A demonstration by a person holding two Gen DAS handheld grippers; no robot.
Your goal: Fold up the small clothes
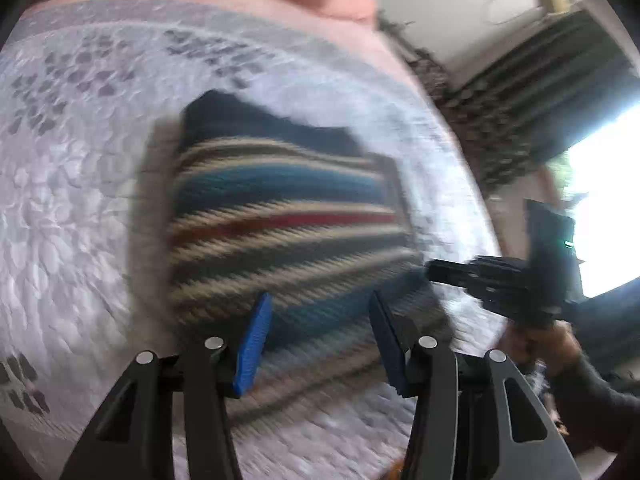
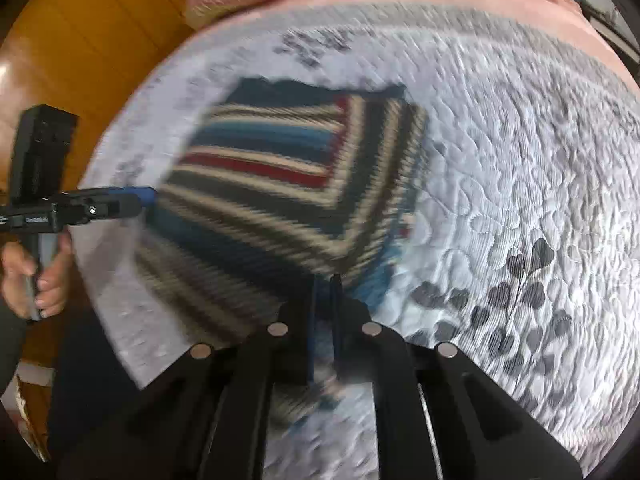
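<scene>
The right gripper (image 2: 323, 312) has its fingers pressed together on a fold of the striped garment (image 2: 280, 184), which spreads toward 12 o'clock over the white quilted bedspread (image 2: 520, 160). The left gripper (image 1: 320, 336) hangs above the garment's near edge, blue fingers (image 1: 254, 344) apart and holding nothing. Both views are motion-blurred.

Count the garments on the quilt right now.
1. A single striped knit garment lies mid-quilt, partly folded. The right gripper is shut on its near edge; the left gripper is open above it. Motion blur could hide others.
</scene>
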